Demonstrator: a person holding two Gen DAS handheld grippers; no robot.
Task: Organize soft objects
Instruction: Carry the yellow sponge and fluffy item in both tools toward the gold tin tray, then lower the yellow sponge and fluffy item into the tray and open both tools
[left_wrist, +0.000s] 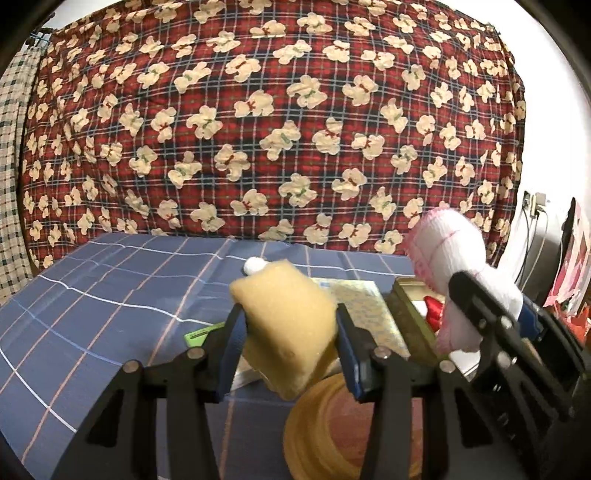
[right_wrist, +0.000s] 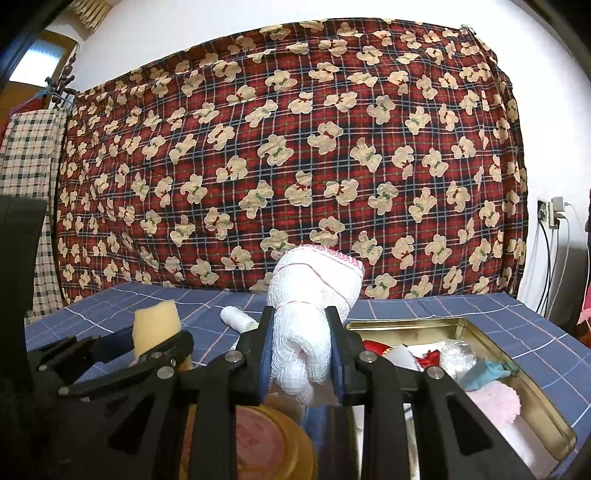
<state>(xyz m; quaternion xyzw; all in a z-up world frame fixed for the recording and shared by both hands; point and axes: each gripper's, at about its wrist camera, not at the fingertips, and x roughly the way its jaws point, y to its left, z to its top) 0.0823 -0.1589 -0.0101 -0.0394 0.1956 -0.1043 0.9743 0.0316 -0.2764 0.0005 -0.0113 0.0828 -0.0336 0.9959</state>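
Note:
My left gripper (left_wrist: 290, 332) is shut on a tan sponge block (left_wrist: 288, 321), held tilted above the blue checked table. In the right wrist view that same sponge (right_wrist: 157, 325) and left gripper (right_wrist: 144, 350) show at the left. My right gripper (right_wrist: 301, 350) is shut on a rolled white cloth with pink edging (right_wrist: 314, 306), its top bulging above the fingers. In the left wrist view this cloth (left_wrist: 450, 266) and right gripper (left_wrist: 491, 314) sit at the right, over the gold tin (left_wrist: 410, 317). The open tin (right_wrist: 546, 406) holds red, white, blue and pink soft items.
A round yellow lid with a pink centre (left_wrist: 332, 424) lies under the grippers, near the table's front. A white thread spool (right_wrist: 234, 317) and a patterned paper sheet (left_wrist: 365, 306) lie on the blue cloth (left_wrist: 92, 295). A red bear-print blanket (left_wrist: 277, 129) hangs behind.

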